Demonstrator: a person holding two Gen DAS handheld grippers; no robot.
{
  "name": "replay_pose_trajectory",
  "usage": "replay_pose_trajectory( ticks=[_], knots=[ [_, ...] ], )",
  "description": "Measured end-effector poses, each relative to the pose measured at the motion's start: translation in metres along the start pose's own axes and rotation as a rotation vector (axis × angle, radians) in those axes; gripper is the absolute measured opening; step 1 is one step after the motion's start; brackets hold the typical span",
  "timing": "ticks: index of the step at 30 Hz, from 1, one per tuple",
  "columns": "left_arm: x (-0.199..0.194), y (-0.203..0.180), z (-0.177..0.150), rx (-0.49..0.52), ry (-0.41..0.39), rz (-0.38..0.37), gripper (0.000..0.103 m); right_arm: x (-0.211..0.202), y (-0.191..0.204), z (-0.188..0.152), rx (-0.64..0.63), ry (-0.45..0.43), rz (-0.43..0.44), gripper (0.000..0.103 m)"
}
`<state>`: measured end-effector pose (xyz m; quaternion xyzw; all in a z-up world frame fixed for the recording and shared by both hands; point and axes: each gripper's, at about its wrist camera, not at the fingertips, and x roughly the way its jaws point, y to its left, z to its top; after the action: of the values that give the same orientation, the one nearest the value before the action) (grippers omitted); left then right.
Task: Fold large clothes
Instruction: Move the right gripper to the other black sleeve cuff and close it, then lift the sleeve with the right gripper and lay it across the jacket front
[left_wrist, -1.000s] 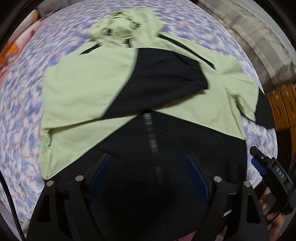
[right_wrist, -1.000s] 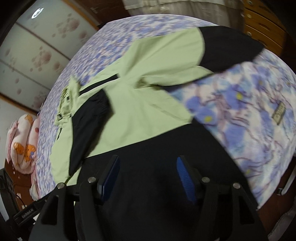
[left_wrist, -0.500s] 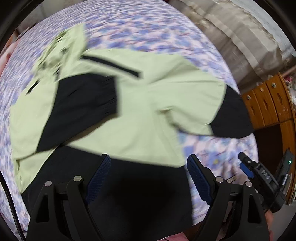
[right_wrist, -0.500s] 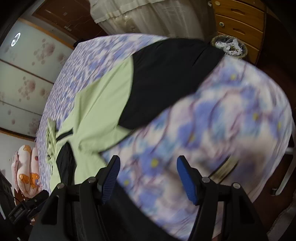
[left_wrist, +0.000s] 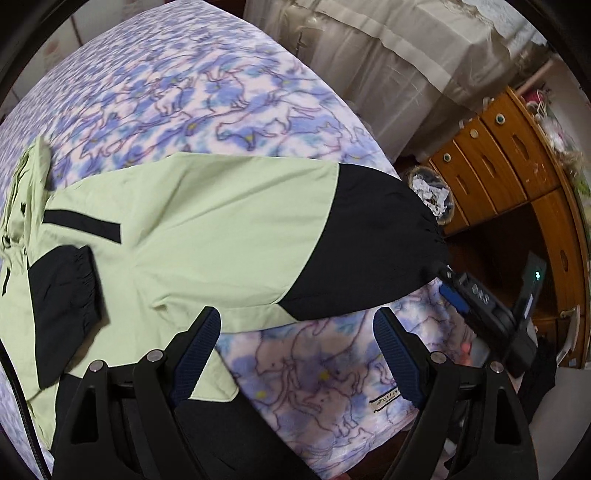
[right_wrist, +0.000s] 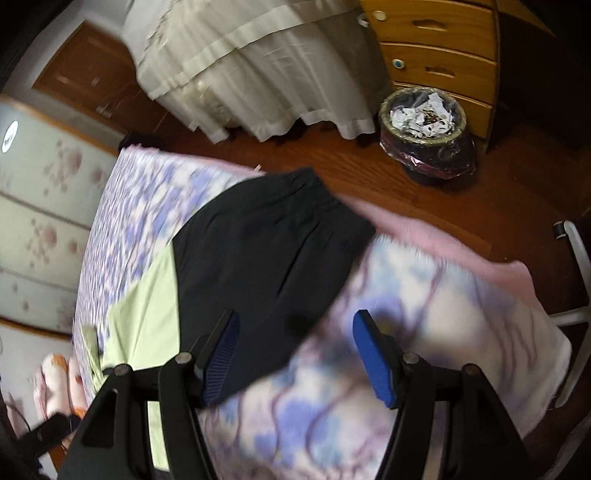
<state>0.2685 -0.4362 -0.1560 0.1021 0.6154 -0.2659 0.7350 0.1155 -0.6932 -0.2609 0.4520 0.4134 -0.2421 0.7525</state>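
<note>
Right tool (right_wrist: 293, 354) open over jacket sleeve (right_wrist: 266, 258), wastebasket (right_wrist: 424, 122) beyond

jacket (left_wrist: 207, 221): smooth matt woven cloth, green and black | blanket (left_wrist: 207, 92): soft fleecy cloth, floral print | drawers (left_wrist: 506, 162): glossy varnished wood | floor (right_wrist: 461, 206): polished wood | bin liner (right_wrist: 439, 162): shiny plastic, crumpled paper inside | curtain (right_wrist: 258, 74): matt cloth

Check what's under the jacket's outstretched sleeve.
The outstretched sleeve lies flat on the floral blanket, its black cuff reaching the bed's edge. Whatever blanket sits directly beneath is covered.
</note>
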Motion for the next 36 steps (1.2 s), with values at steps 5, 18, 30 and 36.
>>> replay_pose_trajectory(
  ticks=[5, 18, 30, 36],
  knots=[
    [0.011, 0.002, 0.005, -0.015, 0.031, 0.023, 0.084, 0.017, -0.010, 0.015, 0.056, -0.033, 0.011, 0.063],
    [-0.003, 0.050, -0.008, -0.144, 0.032, -0.021, 0.084, -0.003, 0.005, 0.022, 0.039, -0.143, 0.000, 0.010],
    [-0.070, 0.174, -0.068, -0.349, -0.112, 0.005, 0.084, -0.084, 0.160, -0.009, -0.299, -0.289, 0.223, 0.009],
    [-0.110, 0.255, -0.111, -0.401, -0.157, 0.030, 0.084, -0.107, 0.259, -0.075, -0.498, -0.338, 0.288, 0.009]
  ],
)
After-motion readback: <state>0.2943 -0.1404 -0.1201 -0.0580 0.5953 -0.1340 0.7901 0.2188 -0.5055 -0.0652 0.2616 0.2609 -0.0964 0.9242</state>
